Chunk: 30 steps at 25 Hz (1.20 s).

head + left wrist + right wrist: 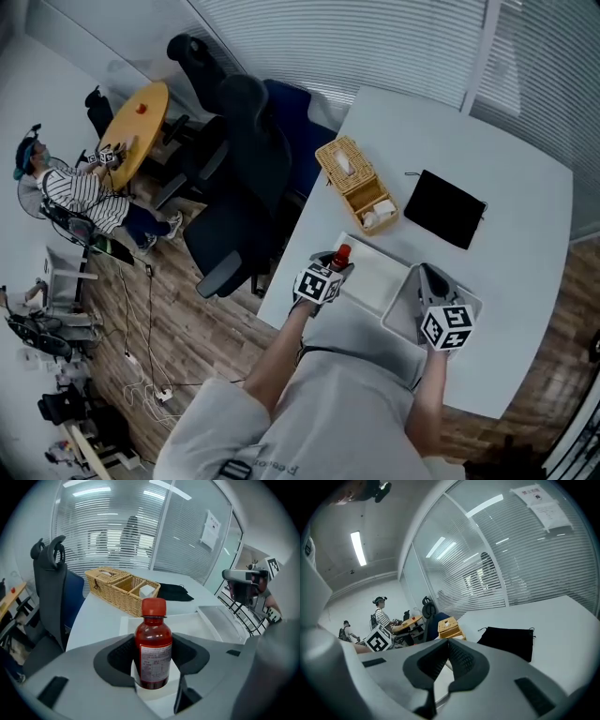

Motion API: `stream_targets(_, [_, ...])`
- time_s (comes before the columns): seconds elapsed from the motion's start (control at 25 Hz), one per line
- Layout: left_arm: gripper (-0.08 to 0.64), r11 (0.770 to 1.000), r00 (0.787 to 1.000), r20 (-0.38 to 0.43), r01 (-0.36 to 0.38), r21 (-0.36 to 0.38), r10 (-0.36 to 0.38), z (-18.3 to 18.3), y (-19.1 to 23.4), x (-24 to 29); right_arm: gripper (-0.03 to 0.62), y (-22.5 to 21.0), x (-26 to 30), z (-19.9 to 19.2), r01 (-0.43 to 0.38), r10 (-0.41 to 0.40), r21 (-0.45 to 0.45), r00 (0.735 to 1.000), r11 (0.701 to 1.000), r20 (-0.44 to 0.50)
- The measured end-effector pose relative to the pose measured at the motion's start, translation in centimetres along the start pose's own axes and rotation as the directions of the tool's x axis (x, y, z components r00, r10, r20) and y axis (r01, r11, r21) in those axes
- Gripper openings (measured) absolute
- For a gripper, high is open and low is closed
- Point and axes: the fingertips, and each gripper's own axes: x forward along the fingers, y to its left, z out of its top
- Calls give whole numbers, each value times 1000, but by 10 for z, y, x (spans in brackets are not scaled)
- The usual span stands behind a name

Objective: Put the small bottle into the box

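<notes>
1. My left hand-held gripper (153, 663) pinches the small bottle (153, 639), dark red with a red cap. The bottle stands upright between the jaws' black pads.
2. In the head view the bottle sits at the left corner of the white box (372, 281), not yet inside it. I cannot tell whether its base touches anything.
3. The box lies open on the pale tabletop (511, 178), and its grey lid (403, 305) is swung out to the box's right.
4. My right hand-held gripper (449, 644) is over that lid with its jaws pressed together at the tips. A pale sliver shows in the gap below them, and I cannot make out what it is.
5. Beyond the box stand a wicker basket (354, 178) and, to the basket's right, a flat black pouch (444, 208).
</notes>
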Motion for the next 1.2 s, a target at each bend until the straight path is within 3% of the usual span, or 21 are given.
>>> stream_targets(0.44, [236, 1000, 988, -152, -3, 17, 5, -19, -6, 40, 17, -10, 13, -9, -14, 15, 29, 1000, 999, -23])
stream_targets(0.76, [236, 999, 972, -236, 20, 25, -13, -29, -10, 55, 18, -30, 9, -6, 21, -20, 52, 1000, 998, -10])
stream_targets(0.92, [236, 996, 965, -262, 36, 81, -14, -30, -15, 68, 17, -30, 9, -4, 38, -39, -28, 998, 999, -40])
stream_targets(1.04, [236, 996, 966, -259, 23, 88, 1, -26, -11, 74, 17, -21, 13, -5, 22, -26, -71, 998, 997, -60])
stream_targets(1.2, [238, 997, 948, -318, 29, 66, -7, -32, -16, 76, 17, -16, 16, -8, 5, -11, -75, 997, 997, -71])
